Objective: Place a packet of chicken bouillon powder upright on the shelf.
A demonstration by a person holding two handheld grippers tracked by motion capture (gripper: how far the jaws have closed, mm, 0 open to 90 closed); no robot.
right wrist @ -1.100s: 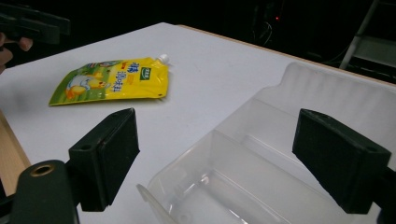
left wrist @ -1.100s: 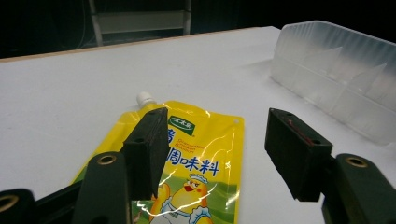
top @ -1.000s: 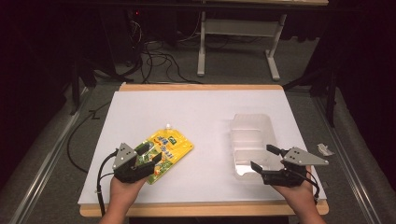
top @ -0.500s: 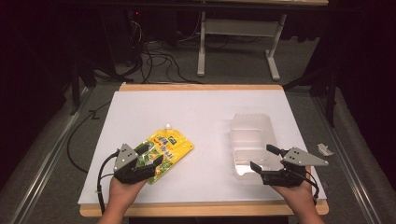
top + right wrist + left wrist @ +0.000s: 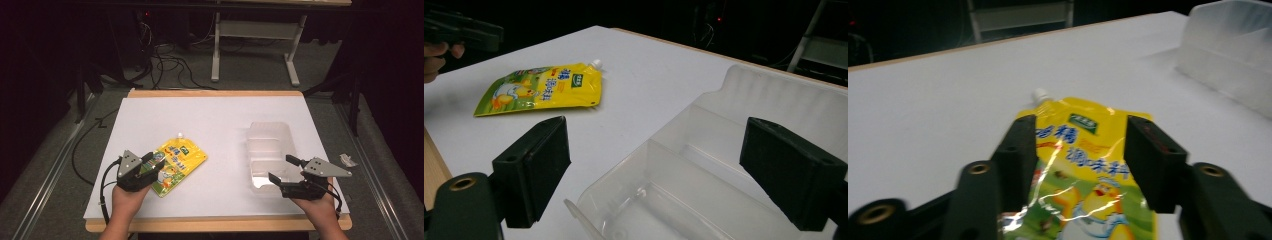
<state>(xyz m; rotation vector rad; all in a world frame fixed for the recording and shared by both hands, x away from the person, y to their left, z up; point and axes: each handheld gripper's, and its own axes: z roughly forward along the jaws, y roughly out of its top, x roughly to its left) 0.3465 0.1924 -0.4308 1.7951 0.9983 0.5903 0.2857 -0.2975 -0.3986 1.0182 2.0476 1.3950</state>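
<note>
L gripper (image 5: 151, 166) straddles the near end of the yellow spout pouch (image 5: 178, 162): pouch lies flat on the white table (image 5: 210, 125), printed face up, running from between the fingers out past the tips, white cap (image 5: 1040, 94) at the far end beyond them. Jaws have just been closing, w/ the pouch between them. In the left gripper view the L finger (image 5: 1018, 150) overlaps the pouch edge while the R finger (image 5: 1150, 160) shows a bit of pouch inside it; can't confirm the pads press yet, so reads as still parted around it, grip not made. Prob. the aim is a pinch across the pouch's width so it lifts w/o sagging.

L hand (image 5: 127, 200) sits low, gripper near level, pointing away from the person along the pouch.

R gripper (image 5: 284, 169) has jaws spread wide, nothing held. Clear divided bin (image 5: 270, 145) sits just ahead of & between its fingers, near rim close to the tips; looks staged to steady the bin. R hand (image 5: 315, 205) is low, gripper angled toward the bin.
</note>
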